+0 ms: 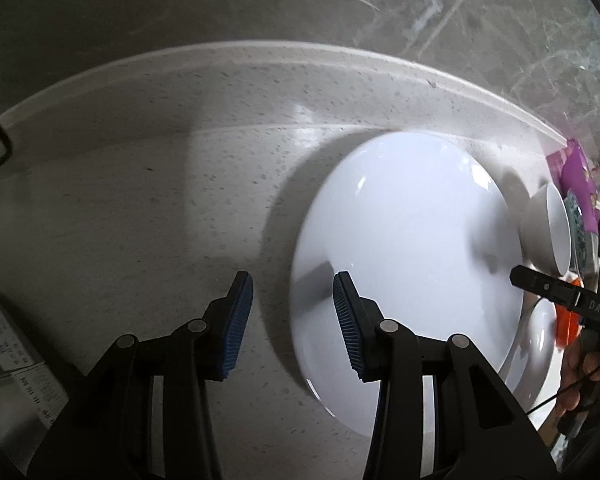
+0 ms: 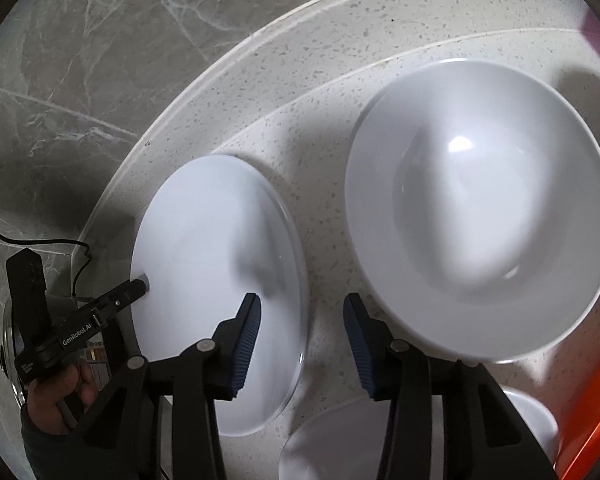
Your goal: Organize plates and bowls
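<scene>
Plate and bowls waiting on the counter, both grippers hovering with fingers spread and nothing between them.

The plate is lying flat near the counter's back edge; the left gripper is straddling its left rim, one finger over the plate, one over bare counter. The right gripper is hanging between the plate's right rim and the big bowl, a second bowl below it. Likely the left is nearer the plate.
</scene>
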A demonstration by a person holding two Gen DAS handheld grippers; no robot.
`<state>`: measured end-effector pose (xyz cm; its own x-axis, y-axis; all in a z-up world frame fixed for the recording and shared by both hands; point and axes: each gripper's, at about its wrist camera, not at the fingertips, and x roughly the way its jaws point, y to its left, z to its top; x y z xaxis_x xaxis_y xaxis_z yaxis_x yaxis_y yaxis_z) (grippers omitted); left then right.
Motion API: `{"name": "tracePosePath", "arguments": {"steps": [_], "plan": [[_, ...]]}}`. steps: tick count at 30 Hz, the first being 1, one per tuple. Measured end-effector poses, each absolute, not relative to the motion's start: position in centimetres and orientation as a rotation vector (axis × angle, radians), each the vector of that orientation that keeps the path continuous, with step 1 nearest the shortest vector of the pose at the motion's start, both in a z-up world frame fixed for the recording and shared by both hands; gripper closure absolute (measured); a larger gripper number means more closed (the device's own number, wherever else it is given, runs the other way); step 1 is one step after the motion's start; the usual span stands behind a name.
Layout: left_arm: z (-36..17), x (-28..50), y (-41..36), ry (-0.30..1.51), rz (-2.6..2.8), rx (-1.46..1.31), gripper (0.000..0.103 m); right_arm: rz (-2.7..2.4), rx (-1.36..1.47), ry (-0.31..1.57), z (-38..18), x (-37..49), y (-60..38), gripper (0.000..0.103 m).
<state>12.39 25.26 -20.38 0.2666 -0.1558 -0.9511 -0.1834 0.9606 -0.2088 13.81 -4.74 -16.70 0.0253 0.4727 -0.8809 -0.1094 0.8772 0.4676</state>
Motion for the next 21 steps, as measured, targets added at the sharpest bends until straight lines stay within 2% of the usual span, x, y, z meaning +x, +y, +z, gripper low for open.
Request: {"name": "tracePosePath", "arguments": {"steps": [2, 3, 6, 10, 12, 14, 21], "plan": [[-20.9, 12.9, 24.9, 1.319, -0.008, -0.295, 0.065, 0.464, 0.296, 1.485, -16.5, 13.8, -4.8, 0.056], [-21.1, 13.1, 24.7, 1.321, -0.015, -0.295, 0.07, 0.471, 0.285, 1.485, -16.5, 13.7, -4.7, 0.056], [-21.6, 13.6, 24.0, 1.313, -0.034, -0.31, 0.076, 0.49, 0.267, 1.483, -16.5, 13.6, -4.2, 0.056], [-21.9, 14.1, 23.3, 1.308, -0.043, -0.293, 0.076, 0.493, 0.246, 1.479, -16.4, 13.8, -3.4, 0.057], [-21.6, 13.9, 23.3, 1.307, -0.046, -0.289, 0.076, 0.493, 0.231, 1.478, -16.6, 13.7, -2.5, 0.06], [-21.1, 13.9, 23.4, 1.304, -0.045, -0.284, 0.076, 0.504, 0.227, 1.492, -16.8, 13.8, -2.1, 0.073], [-20.6, 12.8, 23.2, 1.289, -0.043, -0.277, 0.076, 0.5, 0.201, 1.49, -16.9, 13.8, -1.9, 0.082]]}}
